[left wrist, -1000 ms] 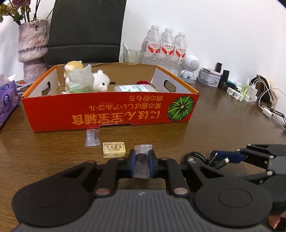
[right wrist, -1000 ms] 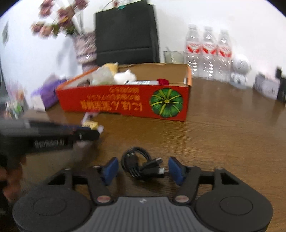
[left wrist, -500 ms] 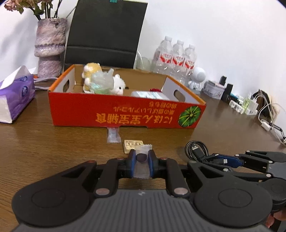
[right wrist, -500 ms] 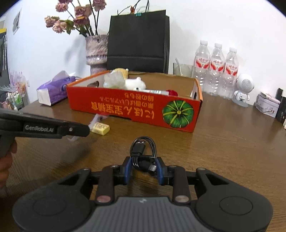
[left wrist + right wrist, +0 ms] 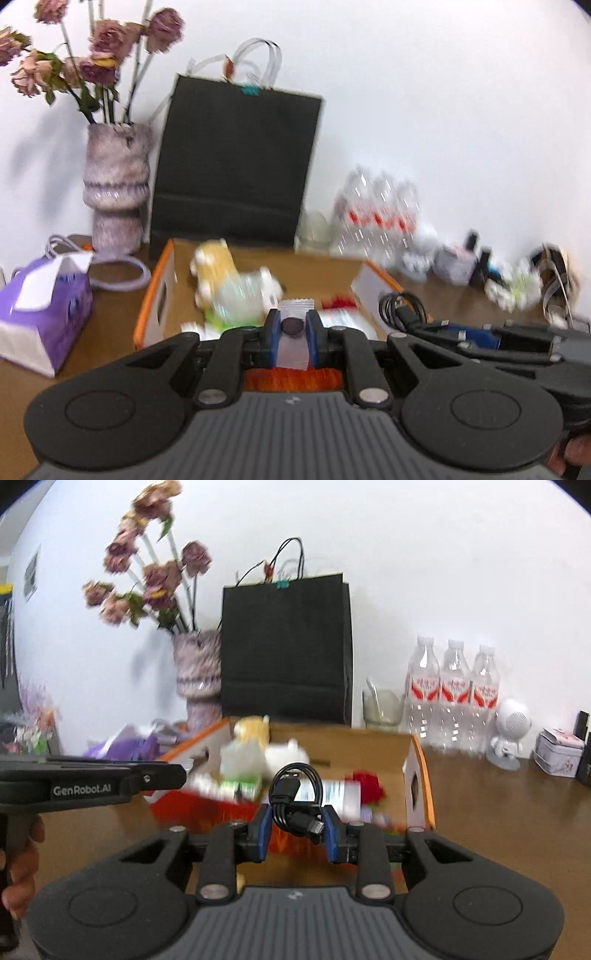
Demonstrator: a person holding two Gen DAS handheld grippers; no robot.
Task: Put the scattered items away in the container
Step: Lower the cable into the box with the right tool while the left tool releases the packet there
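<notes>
Left wrist view: the left claw [image 5: 291, 338] is clamped on a clear packet [image 5: 293, 345] above the box [image 5: 159, 295]. The right claw [image 5: 295, 829] grips a coiled cable [image 5: 295, 794], also at the box's near wall. Half a second ago both hung low over the bench [image 5: 498, 812]; now they are raised to the box.

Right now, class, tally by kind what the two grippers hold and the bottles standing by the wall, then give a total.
Clear sachet in the left gripper: 1
Coiled black cable in the right gripper: 1
Water bottles: 3
Total: 5
</notes>
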